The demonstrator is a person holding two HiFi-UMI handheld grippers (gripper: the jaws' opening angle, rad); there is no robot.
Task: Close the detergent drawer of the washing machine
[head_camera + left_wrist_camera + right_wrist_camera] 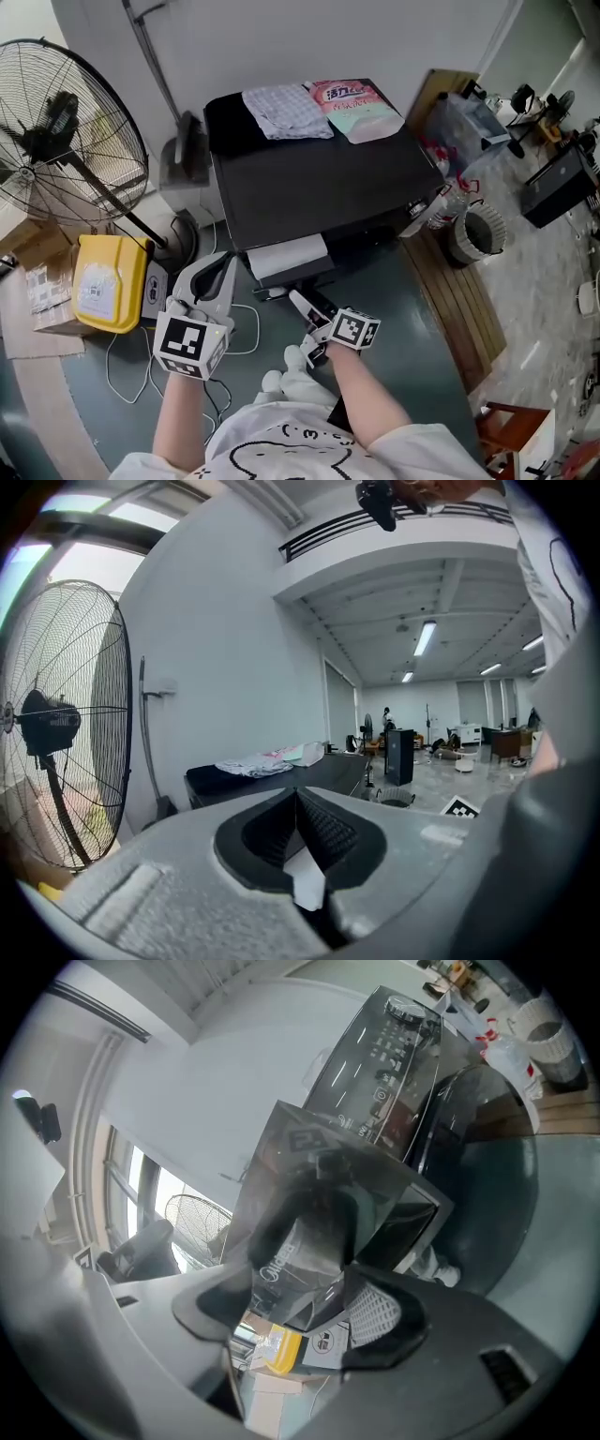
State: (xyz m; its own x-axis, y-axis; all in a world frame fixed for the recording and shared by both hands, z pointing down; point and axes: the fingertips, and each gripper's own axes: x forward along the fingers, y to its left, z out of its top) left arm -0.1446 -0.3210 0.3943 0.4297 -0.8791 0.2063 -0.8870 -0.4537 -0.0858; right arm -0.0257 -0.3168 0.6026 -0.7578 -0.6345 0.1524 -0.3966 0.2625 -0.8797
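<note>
At the black front-loading washing machine (319, 183), the pale rectangular detergent drawer (286, 255) stands pulled out from the upper left of the front panel. Its long axis runs from the machine straight toward the person. The right gripper (302, 302) is the nearer tool, sitting at the drawer's outer end and in line with that axis. We judge that a push away from the person, back into the cabinet, is what the coming move turns on.

In the right gripper view the right gripper (314, 1269) has its jaws spread, and the drawer's dark glossy front (319, 1176) fills the gap ahead of them. We cannot tell whether the pads touch it.

The left gripper (223, 262) hangs off to the left of the drawer, clear of it. In its own view the left gripper (296, 799) has its jaws pressed together on nothing.

From overhead the drawer's front face and handle are hidden beneath its top edge, and the fisheye distorts its outline in the right gripper view.
</note>
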